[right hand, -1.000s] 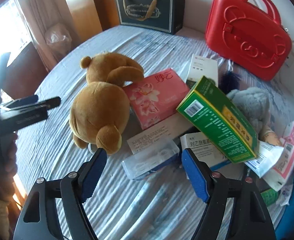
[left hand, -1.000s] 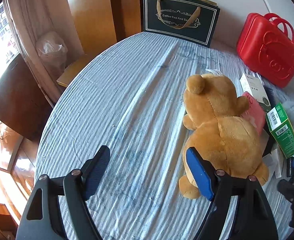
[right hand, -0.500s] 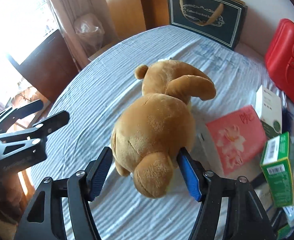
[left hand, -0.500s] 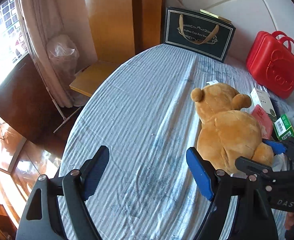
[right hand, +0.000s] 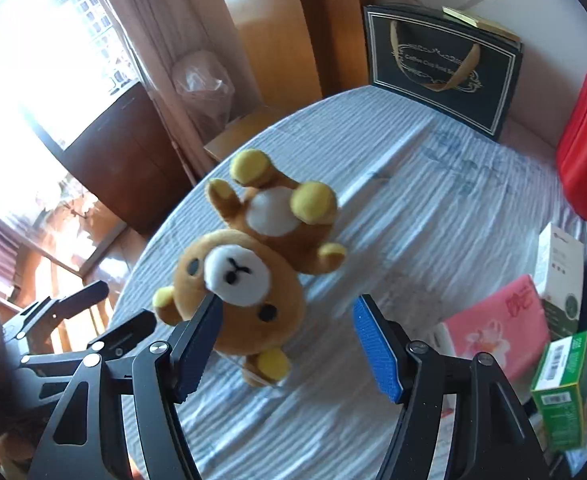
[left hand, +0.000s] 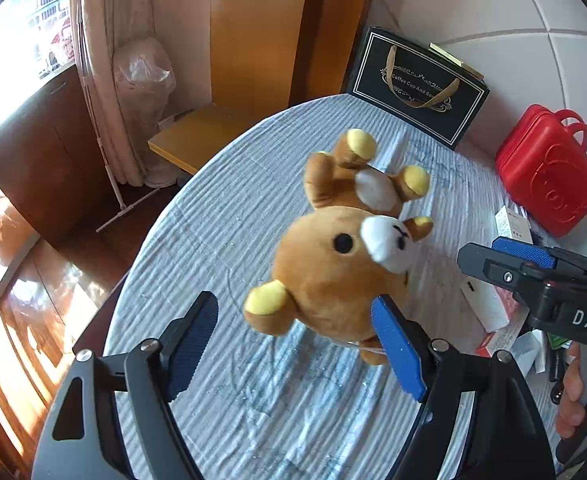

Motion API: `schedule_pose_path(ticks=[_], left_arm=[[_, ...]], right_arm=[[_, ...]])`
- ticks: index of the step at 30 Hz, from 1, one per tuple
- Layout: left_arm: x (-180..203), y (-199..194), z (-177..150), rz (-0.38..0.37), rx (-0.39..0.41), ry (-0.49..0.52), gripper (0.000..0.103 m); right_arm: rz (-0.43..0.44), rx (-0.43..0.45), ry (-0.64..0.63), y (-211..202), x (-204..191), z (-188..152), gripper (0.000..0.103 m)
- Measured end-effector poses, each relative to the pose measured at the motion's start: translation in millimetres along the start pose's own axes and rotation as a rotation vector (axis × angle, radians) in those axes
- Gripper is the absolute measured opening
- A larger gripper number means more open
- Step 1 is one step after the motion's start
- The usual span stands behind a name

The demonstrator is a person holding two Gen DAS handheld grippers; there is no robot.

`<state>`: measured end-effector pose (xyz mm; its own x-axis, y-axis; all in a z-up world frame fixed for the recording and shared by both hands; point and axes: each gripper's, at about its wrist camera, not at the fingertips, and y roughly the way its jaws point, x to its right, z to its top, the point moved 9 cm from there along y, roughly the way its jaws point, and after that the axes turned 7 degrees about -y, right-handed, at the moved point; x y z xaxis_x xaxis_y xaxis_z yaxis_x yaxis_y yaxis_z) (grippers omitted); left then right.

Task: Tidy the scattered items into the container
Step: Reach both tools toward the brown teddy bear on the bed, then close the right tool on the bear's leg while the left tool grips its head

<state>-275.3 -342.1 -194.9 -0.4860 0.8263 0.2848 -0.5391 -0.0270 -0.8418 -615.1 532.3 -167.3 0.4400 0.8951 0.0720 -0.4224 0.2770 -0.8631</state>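
A brown teddy bear (left hand: 333, 268) with yellow paws and a white muzzle lies face up on the striped tablecloth, head toward me; it also shows in the right wrist view (right hand: 249, 272). My left gripper (left hand: 293, 348) is open, its right pad by the bear's head. My right gripper (right hand: 289, 344) is open, its left pad against the bear's face. The right gripper also shows in the left wrist view (left hand: 533, 276). A red carry case (left hand: 549, 184) stands at the far right.
A black paper gift bag (left hand: 417, 88) stands at the table's far edge. A pink tissue pack (right hand: 501, 320), a white box (right hand: 559, 268) and a green box (right hand: 565, 388) lie at the right. The table's left edge (left hand: 153, 232) drops to the floor.
The teddy bear has flipped from face down to face up and shifted left. The right gripper has opened wider and no longer squeezes the bear. Both grippers pulled back and up.
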Motion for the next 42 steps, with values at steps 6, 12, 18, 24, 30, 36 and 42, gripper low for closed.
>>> schedule_pose_path(ticks=[6, 12, 18, 24, 30, 36, 42], left_arm=[[26, 53, -29, 0.041, -0.084, -0.031, 0.086], [15, 67, -12, 0.011, -0.072, -0.107, 0.086], [15, 25, -12, -0.013, -0.061, -0.034, 0.086], [9, 69, -11, -0.023, -0.166, -0.046, 0.084], [0, 85, -6, 0.008, -0.143, 0.064, 0.074], [-24, 82, 23, 0.04, -0.128, 0.189, 0.074], [-36, 82, 45, 0.14, -0.106, 0.314, 0.075]], right_arm=[[-0.048, -0.057, 0.0, 5, 39, -28, 0.072], [-0.034, -0.07, -0.017, 12, 49, -35, 0.072], [-0.012, -0.055, -0.034, 19, 41, -17, 0.077], [0.021, 0.004, -0.101, 37, 13, 41, 0.091], [0.028, -0.1, -0.173, 105, -14, 76, 0.056], [0.092, -0.17, -0.032, 121, -13, 52, 0.034], [0.081, -0.185, 0.0, 113, -8, 11, 0.023]])
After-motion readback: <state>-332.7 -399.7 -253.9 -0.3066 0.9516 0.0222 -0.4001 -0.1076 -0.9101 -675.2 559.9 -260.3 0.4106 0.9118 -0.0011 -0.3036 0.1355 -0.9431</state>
